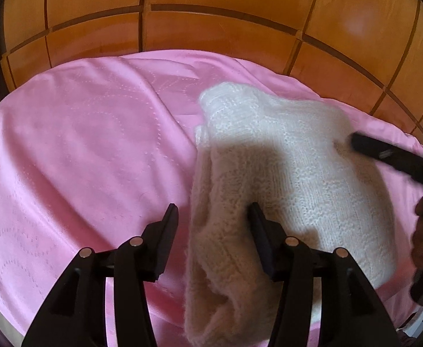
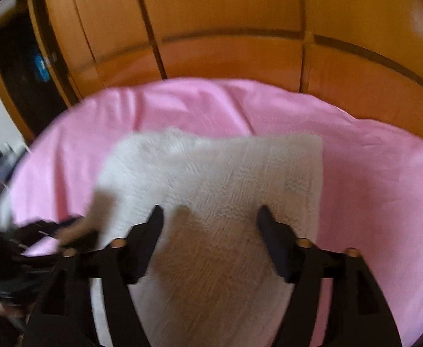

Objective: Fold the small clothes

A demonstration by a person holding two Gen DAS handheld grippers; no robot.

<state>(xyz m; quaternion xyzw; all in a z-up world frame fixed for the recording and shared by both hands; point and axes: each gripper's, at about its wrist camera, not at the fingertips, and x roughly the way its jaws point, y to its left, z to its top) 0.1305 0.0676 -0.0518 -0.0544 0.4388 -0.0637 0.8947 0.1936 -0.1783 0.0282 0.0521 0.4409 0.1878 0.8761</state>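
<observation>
- The white knit garment (image 1: 283, 173) lay folded on the pink bedspread (image 1: 81, 144), near the edge that faced the wooden wardrobe (image 1: 211, 23).
- The left gripper (image 1: 213, 214) stood with fingers spread apart, straddling the garment's folded edge, nothing pinched.
- The right gripper (image 2: 210, 217) hung spread wide over the garment, holding nothing.

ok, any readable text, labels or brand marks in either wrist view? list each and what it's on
None can be read.
Small pale mark on the right gripper finger where it crosses the white knit garment: too small and blurred to read.
Blue patch in the dark opening beside the wooden wardrobe: may be a label, motion-blurred, unreadable.
Pink bedspread: stitched dotted pattern only, no lettering.
</observation>
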